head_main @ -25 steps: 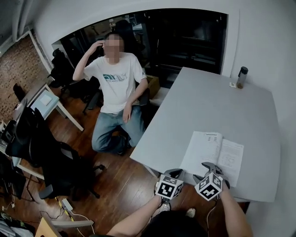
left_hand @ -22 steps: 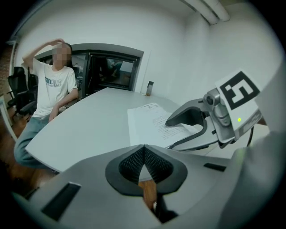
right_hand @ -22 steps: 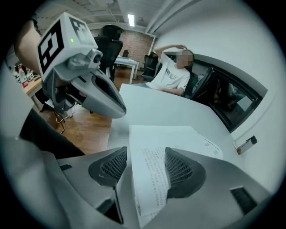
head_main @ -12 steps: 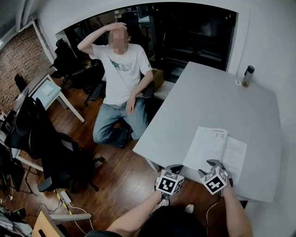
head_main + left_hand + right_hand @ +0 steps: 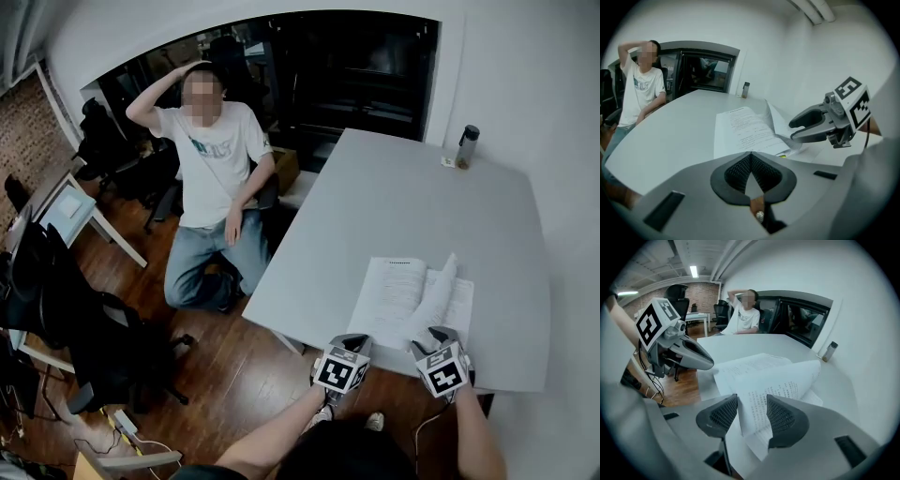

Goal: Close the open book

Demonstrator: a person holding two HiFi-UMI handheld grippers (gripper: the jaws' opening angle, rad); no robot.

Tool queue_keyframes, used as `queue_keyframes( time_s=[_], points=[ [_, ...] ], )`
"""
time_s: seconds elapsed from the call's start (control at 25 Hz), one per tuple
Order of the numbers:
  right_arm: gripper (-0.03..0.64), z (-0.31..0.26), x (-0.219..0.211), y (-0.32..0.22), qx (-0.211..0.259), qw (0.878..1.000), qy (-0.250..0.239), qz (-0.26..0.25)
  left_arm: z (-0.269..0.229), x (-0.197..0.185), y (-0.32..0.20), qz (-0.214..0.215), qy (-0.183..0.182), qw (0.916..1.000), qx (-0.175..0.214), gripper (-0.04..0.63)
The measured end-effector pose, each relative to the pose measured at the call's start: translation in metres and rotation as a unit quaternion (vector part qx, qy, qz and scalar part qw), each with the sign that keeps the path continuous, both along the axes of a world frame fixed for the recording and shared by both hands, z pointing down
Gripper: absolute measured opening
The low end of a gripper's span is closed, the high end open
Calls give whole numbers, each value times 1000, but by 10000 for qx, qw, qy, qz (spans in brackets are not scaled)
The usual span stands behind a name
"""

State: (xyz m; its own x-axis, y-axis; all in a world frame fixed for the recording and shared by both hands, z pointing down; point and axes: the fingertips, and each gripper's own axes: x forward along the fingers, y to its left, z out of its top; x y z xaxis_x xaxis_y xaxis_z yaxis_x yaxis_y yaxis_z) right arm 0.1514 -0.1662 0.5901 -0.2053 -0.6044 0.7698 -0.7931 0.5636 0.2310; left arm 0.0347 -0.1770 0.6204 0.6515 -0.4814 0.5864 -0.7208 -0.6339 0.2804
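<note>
The open book (image 5: 398, 291) lies on the pale grey table (image 5: 394, 206) near its front edge. Its right-hand pages (image 5: 438, 284) curl upward off the spread. My right gripper (image 5: 433, 334) is at the book's near right corner with those raised pages (image 5: 783, 380) passing between its jaws. The jaws have just been closing and still stand apart, not clamped. My left gripper (image 5: 352, 341) hovers shut and holds nothing just off the book's near left corner. In the left gripper view the left-hand page (image 5: 743, 126) lies flat beyond my shut left gripper (image 5: 751, 157).
A dark bottle (image 5: 467, 146) stands at the table's far right corner. A person (image 5: 214, 159) sits on a chair left of the table, hand on head. Black office chairs (image 5: 84, 337) and desks stand on the wooden floor at left.
The right-hand pages, flat a second ago, now curl up between the right gripper's jaws. Both grippers shifted slightly along the book's near edge. The seated person's hand rose onto the head.
</note>
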Motion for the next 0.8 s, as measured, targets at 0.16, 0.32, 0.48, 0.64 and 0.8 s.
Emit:
queue_keyframes(
  time_s=[0.16,0.32,0.48,0.64,0.8],
  points=[
    [202,1,37,10,-3,9982,-196,569,0,19,3,198,-12,9998,14,5],
    [202,9,66,25,-96,9930,-469,1081,1,34,2,379,-70,9992,54,5],
    [202,20,97,44,-221,9695,-1433,1977,1,43,3,515,-154,9985,99,5],
    [202,15,130,65,-131,9488,-1844,2561,-5,47,3,588,-223,9979,173,5],
    [202,-2,146,66,150,9469,-1814,2650,-6,48,3,566,-235,9979,192,5]
  ],
)
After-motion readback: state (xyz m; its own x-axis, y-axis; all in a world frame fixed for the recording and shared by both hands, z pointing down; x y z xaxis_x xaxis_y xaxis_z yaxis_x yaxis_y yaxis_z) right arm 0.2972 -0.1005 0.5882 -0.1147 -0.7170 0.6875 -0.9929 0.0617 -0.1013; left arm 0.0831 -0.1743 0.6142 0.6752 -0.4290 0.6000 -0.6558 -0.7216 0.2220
